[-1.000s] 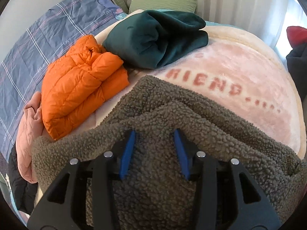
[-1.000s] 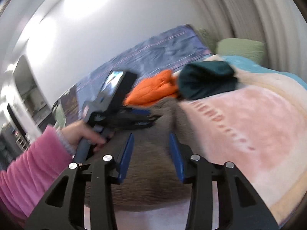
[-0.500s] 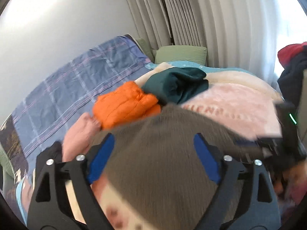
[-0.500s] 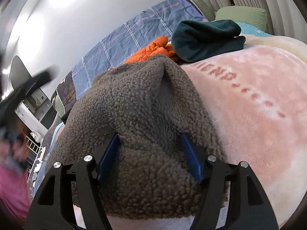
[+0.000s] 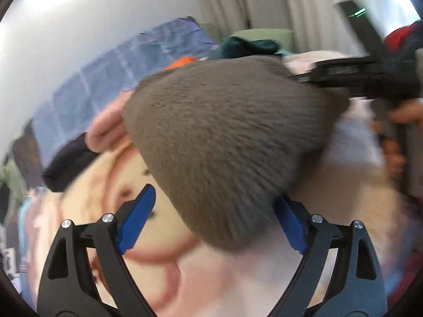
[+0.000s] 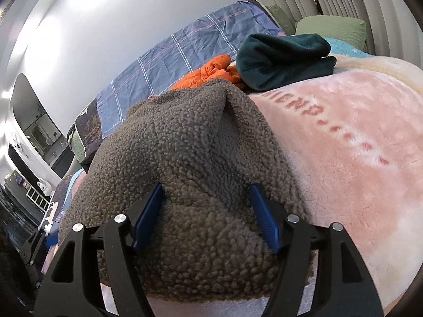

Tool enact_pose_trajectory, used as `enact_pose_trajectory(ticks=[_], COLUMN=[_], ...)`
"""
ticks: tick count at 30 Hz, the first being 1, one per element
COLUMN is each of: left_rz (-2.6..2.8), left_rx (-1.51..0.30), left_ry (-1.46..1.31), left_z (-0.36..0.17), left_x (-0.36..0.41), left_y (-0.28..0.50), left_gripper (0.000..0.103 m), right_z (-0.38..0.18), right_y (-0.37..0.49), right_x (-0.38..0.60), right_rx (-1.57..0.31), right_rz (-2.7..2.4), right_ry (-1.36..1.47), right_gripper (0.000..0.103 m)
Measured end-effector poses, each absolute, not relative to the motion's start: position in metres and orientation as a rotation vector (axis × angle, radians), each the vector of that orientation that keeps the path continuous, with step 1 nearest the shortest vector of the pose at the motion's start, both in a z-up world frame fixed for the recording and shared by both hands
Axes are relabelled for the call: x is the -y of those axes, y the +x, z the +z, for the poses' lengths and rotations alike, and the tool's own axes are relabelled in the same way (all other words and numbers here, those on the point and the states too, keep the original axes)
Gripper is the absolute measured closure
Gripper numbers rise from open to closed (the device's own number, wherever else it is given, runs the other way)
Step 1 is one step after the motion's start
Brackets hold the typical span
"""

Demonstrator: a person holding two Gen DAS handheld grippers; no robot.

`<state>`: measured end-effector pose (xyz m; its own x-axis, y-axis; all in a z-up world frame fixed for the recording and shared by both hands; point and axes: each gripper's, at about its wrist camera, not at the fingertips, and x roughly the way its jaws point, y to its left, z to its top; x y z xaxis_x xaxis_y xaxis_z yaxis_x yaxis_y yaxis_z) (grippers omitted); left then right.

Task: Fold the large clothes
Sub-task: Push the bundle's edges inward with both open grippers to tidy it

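Note:
A grey-brown fleece garment [image 6: 190, 158] lies bunched on the pink blanket [image 6: 343, 142] of the bed. My right gripper [image 6: 206, 219] is open, its blue fingers on either side of the garment's near hump. My left gripper [image 5: 214, 219] is open wide, set back from the garment [image 5: 224, 137], whose near edge lies between the fingertips. The left wrist view is motion-blurred. The right gripper's body [image 5: 370, 76] and the hand holding it show at the right of that view.
A folded orange puffer jacket [image 6: 211, 72] and a folded dark green garment [image 6: 280, 58] lie behind the fleece. A blue checked quilt [image 6: 190, 52] runs along the wall. A green pillow [image 6: 333, 26] sits by the curtains. A pink garment [image 5: 105, 126] and a dark one [image 5: 68, 163] lie left.
My left gripper opened wide, let the fleece go and pulled back and up. My right gripper moved onto the fleece and now straddles its near hump.

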<state>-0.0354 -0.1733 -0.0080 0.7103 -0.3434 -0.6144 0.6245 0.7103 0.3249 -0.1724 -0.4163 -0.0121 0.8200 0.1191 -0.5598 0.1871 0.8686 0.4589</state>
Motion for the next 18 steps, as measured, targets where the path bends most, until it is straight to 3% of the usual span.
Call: enact_pose_trajectory(ticks=[5, 18], left_rz=[-0.494, -0.471], left_rx=[-0.608, -0.595], left_ry=[0.566, 0.659], left_z=[-0.022, -0.022], left_x=[0.157, 0.144], left_y=[-0.020, -0.027], left_gripper=[0.012, 0.012], right_z=[-0.016, -0.019], right_y=[-0.170, -0.166], right_x=[0.410, 0.412], right_rx=[-0.612, -0.626], right_rz=[-0.081, -0.025], right_ry=[0.453, 0.477], right_gripper=[0.017, 0.015])
